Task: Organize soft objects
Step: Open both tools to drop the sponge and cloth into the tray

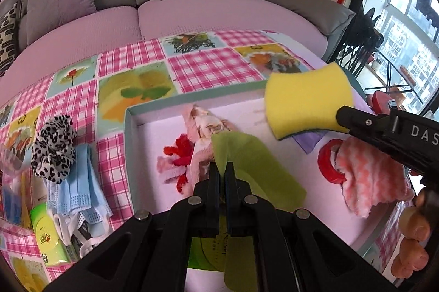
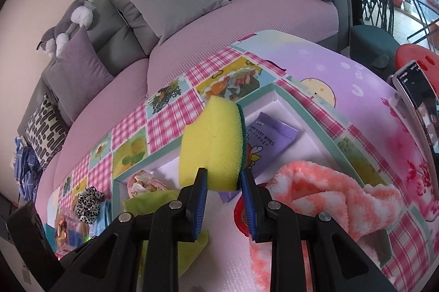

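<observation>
Gripping a green cloth [image 1: 255,168] in left tongs [image 1: 224,168], cloth's lower end hidden, right tongs [image 2: 223,179] clamping sponge [image 2: 211,146].

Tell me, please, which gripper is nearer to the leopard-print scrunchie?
Left. The left gripper, shut on the green cloth, is inside the box, closer to the leopard-print scrunchie; the right gripper holds the sponge farther off.

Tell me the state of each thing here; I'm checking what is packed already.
Left gripper: shut on green cloth.
Right gripper: shut on sponge, held above box.
Pink towel: crumpled, draped over the box's edge.
Wipes pack: flat in box.
Leopard scrunchie: outside, on tablecloth.
</observation>
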